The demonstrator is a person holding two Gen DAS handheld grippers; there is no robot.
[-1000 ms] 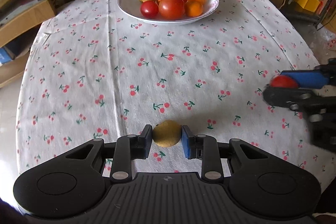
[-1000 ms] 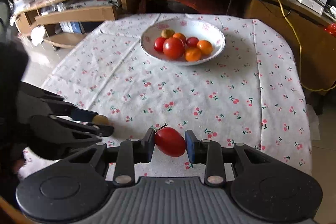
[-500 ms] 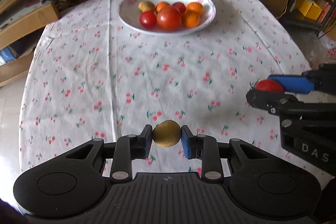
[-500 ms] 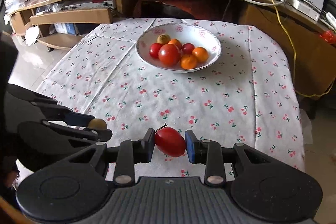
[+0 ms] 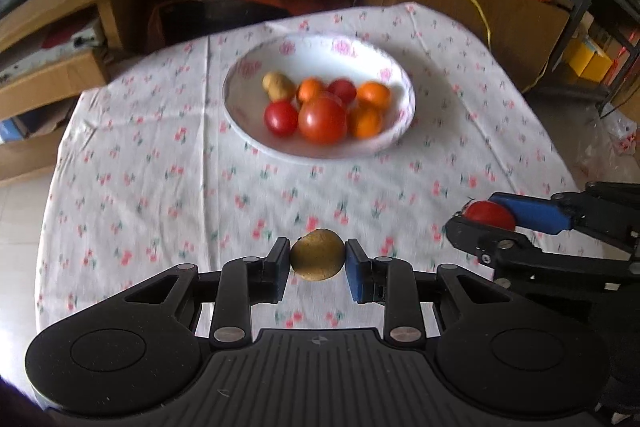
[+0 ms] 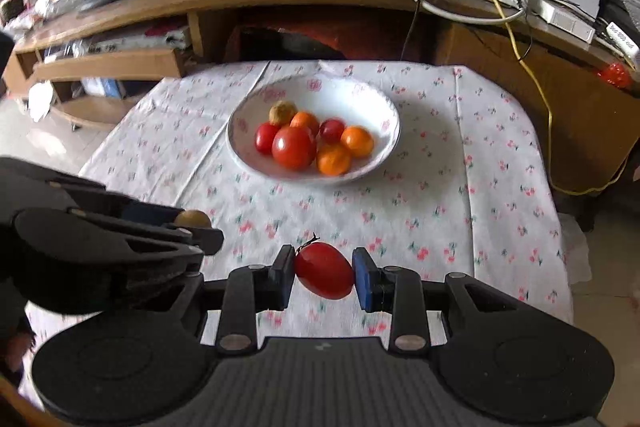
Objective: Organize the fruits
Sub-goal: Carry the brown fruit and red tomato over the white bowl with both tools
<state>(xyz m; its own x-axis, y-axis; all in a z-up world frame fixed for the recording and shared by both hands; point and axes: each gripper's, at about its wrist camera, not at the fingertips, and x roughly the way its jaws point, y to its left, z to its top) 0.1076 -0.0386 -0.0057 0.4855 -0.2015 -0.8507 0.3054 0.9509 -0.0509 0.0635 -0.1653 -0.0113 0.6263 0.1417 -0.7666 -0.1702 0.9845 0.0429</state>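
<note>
Left gripper (image 5: 318,261) clamped on brown kiwi-like fruit (image 5: 317,254), held above cherry-print tablecloth (image 5: 160,163). Right gripper (image 6: 323,273) clamped on red tomato (image 6: 324,270), also off the cloth, at 3 o'clock of left one. White bowl (image 5: 394,131) at 12 o'clock w/ tomatoes, oranges, one brown fruit inside. Well apart from both grippers.

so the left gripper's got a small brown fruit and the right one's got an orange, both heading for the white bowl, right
Not quite. The right hand-held gripper holds a red tomato, not an orange; the right wrist view shows it clamped between the fingers. The rest stands: the left hand-held gripper holds the small brown fruit, and the white bowl lies ahead.
</note>
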